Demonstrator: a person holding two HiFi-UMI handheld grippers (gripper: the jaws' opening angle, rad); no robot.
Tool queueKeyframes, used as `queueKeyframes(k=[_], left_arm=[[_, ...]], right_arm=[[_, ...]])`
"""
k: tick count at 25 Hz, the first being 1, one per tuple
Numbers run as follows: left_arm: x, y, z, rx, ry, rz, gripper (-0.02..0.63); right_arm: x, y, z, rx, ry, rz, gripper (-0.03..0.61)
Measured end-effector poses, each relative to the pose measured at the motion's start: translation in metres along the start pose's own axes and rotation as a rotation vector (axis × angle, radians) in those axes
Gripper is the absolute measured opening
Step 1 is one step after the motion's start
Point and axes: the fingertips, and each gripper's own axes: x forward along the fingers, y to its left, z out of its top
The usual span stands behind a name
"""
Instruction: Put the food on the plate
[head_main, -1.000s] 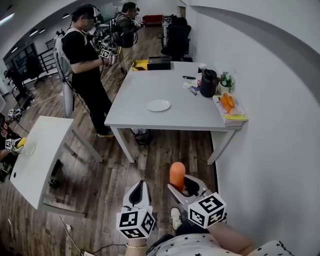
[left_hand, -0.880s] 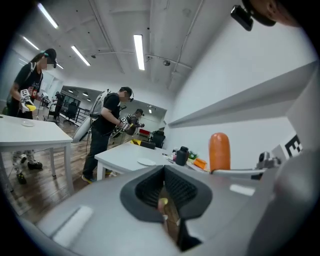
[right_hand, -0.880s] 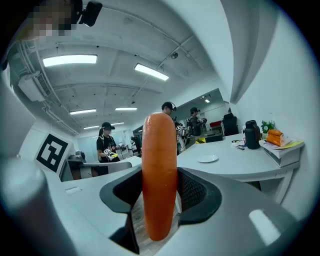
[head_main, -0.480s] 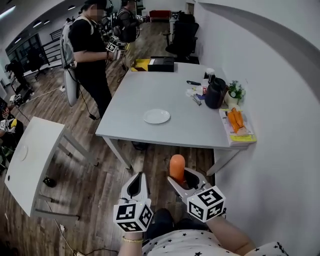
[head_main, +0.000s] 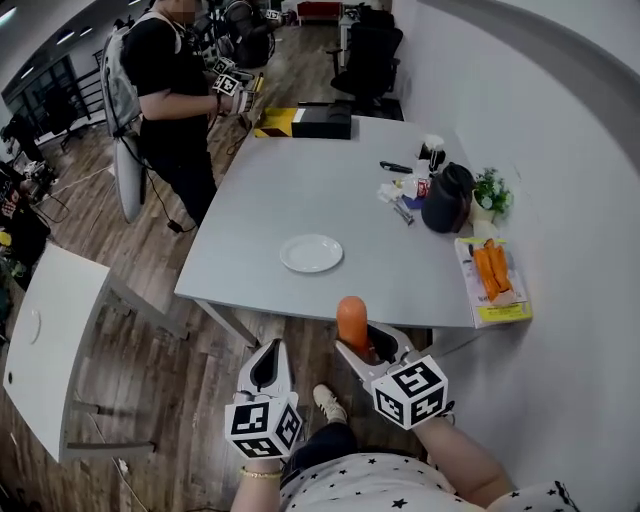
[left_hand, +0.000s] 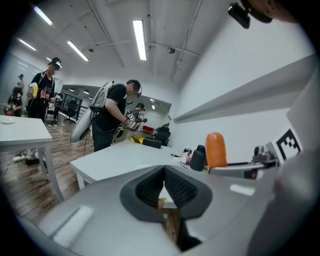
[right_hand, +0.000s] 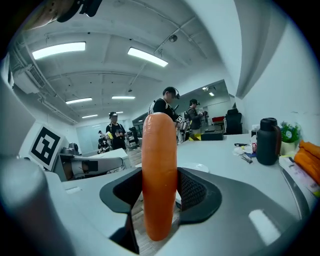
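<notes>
We face a large grey rectangular table (head_main: 330, 190), with a person in a black shirt (head_main: 165, 80) standing at its far left corner. On the table sit a black box (head_main: 322, 122) at the far edge, a black jug (head_main: 447, 198) near the right edge, and a round white plate (head_main: 312, 253) near the front edge. Just short of that front edge our right gripper (head_main: 357, 345) clenches a smooth orange stick of food (head_main: 352, 320) upright, its lower end hidden by the jaws. Our left gripper (head_main: 271, 347) is pressed closed on nothing. The clutter beside the jug is too small to tell
</notes>
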Motion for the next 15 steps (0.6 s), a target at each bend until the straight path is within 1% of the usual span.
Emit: queueKeyframes(k=[3, 7, 11, 15], left_arm=[[0.036, 0.011, 0.011, 0.011, 0.003, -0.017, 0.008], [0.071, 0.032, 0.019, 0.006, 0.023, -0.009, 0.008], [0.092, 0.053, 0.017, -0.014, 0.051, 0.023, 0.008], [0.104, 0.068, 0.009, -0.029, 0.087, 0.043, 0.008]], right_arm=[[0.042, -0.03, 0.009, -0.08, 0.058, 0.014, 0.212], [0.111, -0.071, 0.015, -0.249, 0.191, 0.038, 0.212], [0.183, -0.106, 0.007, -0.459, 0.4, 0.094, 0.212], [0.242, -0.127, -0.021, -0.678, 0.644, 0.169, 0.212]])
